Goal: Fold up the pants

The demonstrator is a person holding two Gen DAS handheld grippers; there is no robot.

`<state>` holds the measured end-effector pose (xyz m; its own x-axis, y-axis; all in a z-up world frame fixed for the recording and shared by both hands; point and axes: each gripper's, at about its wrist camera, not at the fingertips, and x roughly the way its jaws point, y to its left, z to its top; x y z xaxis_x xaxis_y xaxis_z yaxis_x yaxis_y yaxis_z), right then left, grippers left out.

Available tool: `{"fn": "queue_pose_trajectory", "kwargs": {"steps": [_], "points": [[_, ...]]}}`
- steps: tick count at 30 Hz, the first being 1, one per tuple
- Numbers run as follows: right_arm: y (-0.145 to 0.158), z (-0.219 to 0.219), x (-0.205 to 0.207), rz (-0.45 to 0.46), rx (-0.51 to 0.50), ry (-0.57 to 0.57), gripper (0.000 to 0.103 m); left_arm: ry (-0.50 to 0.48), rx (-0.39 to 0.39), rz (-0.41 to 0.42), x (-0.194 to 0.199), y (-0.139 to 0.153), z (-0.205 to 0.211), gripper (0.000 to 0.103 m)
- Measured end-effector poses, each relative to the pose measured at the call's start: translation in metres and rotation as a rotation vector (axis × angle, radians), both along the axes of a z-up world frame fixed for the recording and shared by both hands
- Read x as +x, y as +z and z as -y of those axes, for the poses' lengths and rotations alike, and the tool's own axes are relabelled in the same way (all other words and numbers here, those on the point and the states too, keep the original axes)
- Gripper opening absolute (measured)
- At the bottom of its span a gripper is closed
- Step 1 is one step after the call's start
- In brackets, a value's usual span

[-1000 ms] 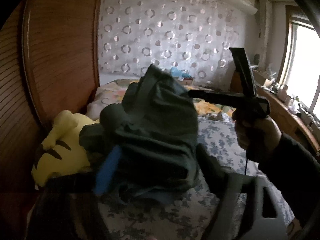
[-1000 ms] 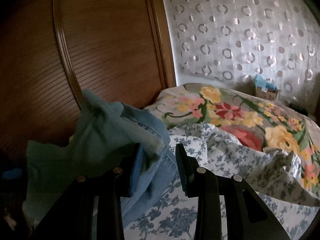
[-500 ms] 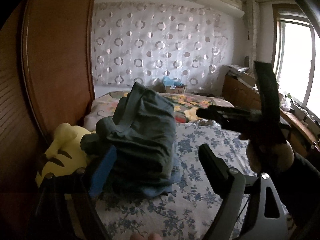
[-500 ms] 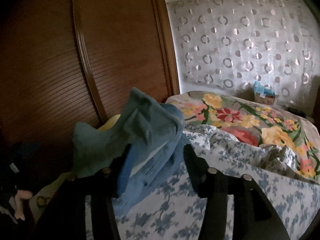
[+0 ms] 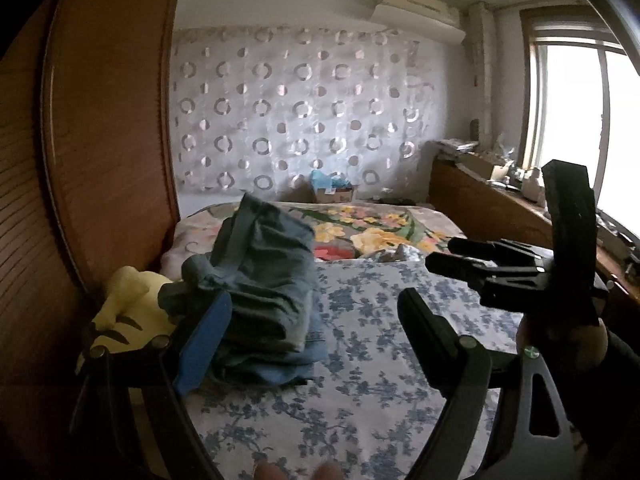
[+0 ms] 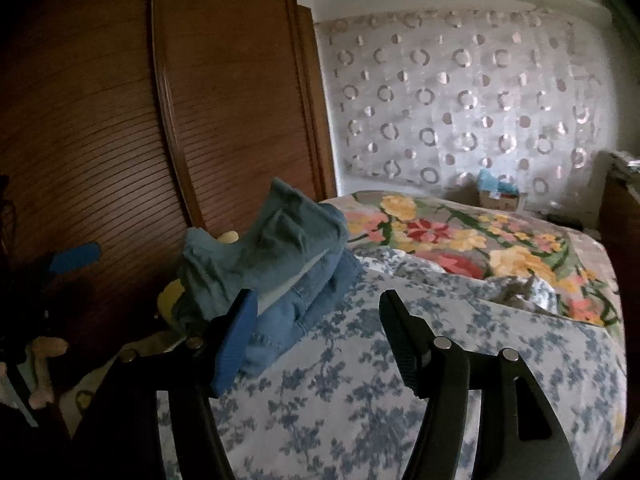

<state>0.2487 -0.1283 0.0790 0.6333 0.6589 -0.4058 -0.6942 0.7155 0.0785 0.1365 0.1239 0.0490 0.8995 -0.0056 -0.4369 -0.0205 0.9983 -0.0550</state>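
Floral-sheeted bed (image 5: 360,360) lying beside wooden wardrobe (image 6: 224,100), folded pants (image 5: 264,280) resting ahead-left of both jaws, left gripper (image 5: 312,320) gaping empty, right gripper (image 6: 316,312) just opening, empty.

Soft denim pants (image 5: 264,280), printed cotton bedsheet (image 5: 360,360), glossy ribbed wooden wardrobe (image 6: 224,100)

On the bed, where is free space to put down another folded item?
Free: the blue-flowered sheet between the folded pants and the bed's right edge. Crowded: the left side, where pants lie against the yellow plush toy, and the rumpled floral quilt beyond.
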Motion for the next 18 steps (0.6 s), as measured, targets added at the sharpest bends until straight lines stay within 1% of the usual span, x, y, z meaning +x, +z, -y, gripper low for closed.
{"fn": "queue_pose_trajectory", "kwargs": {"steps": [3,6,10,12,15,18], "points": [[0.004,0.008,-0.020,0.008,0.006,-0.028,0.066,0.001,0.007,0.012,-0.008,0.004,0.007,0.085],[0.004,0.019,-0.039,0.006,0.016,-0.057,0.067,-0.019,-0.009,0.016,-0.014,0.007,0.013,0.085],[0.006,0.029,-0.055,0.017,0.020,-0.091,0.067,0.027,0.031,0.025,-0.021,0.007,0.025,0.085],[0.006,0.035,-0.064,0.019,0.025,-0.109,0.067,0.033,0.028,0.032,-0.023,0.006,0.028,0.085],[0.005,0.042,-0.076,0.025,0.031,-0.140,0.068,0.000,0.006,0.025,-0.026,0.003,0.035,0.085],[0.004,0.048,-0.084,0.022,0.028,-0.173,0.068,-0.020,0.010,0.021,-0.029,-0.002,0.045,0.085]]}}
